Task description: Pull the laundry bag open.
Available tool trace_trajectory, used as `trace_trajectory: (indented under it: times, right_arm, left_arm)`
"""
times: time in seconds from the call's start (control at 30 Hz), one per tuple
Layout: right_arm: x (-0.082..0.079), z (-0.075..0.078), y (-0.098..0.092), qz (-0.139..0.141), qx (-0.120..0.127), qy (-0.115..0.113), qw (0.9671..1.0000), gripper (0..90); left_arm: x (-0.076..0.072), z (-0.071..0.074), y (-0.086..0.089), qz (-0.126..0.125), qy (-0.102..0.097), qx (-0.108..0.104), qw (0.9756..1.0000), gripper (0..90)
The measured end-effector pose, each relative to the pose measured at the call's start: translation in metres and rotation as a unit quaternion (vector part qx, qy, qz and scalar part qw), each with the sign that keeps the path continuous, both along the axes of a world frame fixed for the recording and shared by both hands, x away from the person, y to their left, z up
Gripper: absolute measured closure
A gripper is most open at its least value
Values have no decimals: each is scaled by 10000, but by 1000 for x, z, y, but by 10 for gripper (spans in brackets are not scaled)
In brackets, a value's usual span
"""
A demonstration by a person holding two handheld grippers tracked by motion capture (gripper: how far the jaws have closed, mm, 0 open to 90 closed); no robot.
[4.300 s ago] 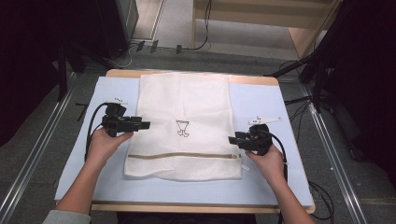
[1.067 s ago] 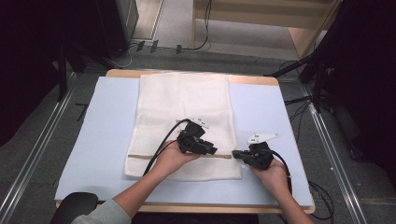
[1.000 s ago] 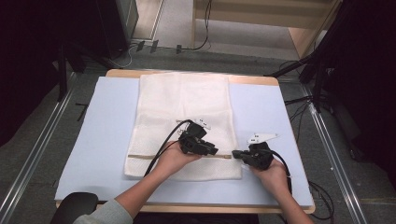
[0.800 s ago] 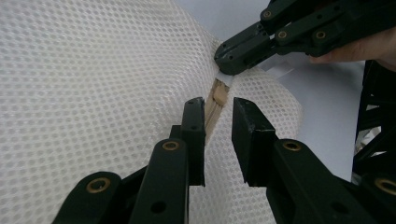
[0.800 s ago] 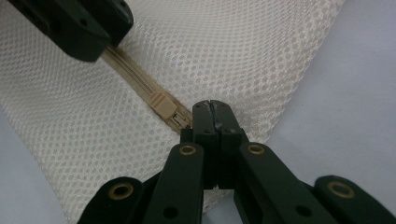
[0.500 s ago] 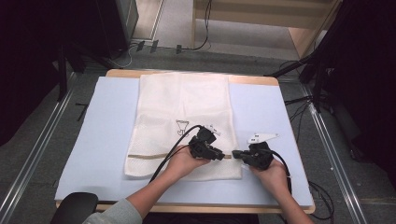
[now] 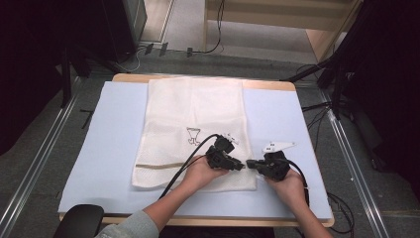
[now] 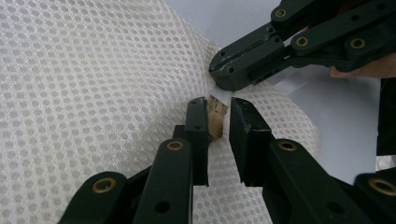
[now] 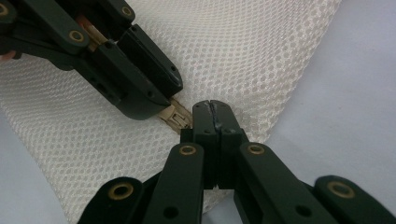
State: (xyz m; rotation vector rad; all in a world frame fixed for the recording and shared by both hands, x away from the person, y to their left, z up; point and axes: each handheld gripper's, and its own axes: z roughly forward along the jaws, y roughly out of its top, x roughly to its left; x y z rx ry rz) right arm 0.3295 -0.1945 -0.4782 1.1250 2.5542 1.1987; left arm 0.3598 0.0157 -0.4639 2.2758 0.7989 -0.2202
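Left gripper (image 8: 218, 114): jaws nearly together, a narrow gap left, and they have just been closing. The tan zipper slider (image 8: 216, 122) sits between the pads; I can't tell whether they press on it yet. In the right gripper view the same slider (image 9: 174, 117) pokes out from under the left gripper (image 9: 154, 88), just beside the right tips.

Right gripper (image 9: 215, 108): jaws fully closed, pinching the white mesh at the zipper's end. In the left gripper view its tips (image 8: 229, 74) clamp a small white tab of fabric just above the slider. The two grippers meet nose to nose, almost touching.

High view: left gripper (image 7: 238, 165) and right gripper (image 7: 251, 164) point at each other along the zipper line (image 7: 158, 165), close to the bag's right edge. The left forearm crosses the bag's near edge; the right hand (image 7: 287, 186) rests on the mat beside it.

White mesh laundry bag (image 7: 193, 114) lies flat in the middle of the pale blue mat (image 7: 104, 139), long side running from far edge to near edge, zipper near the near edge. The mat covers a wooden table (image 7: 129, 76).
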Motion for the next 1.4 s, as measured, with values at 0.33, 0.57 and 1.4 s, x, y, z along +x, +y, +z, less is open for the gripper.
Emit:
trace_trajectory:
  times: [0.33, 0.57, 1.4]
  right_arm:
    - [-1, -1, -1, 10, 19, -34, 10000, 900]
    - [-2, -2, -1, 36, 24, -114, 9999, 900]
    - [-4, -1, 2, 79, -67, -207, 9997, 900]
  left_arm:
    - [-1, -4, -6, -56, 2, -6, 10000, 872]
    - [2, -4, -4, 6, 183, -85, 9998, 885]
    - [7, 5, 22, -34, 379, 68, 9993, 889]
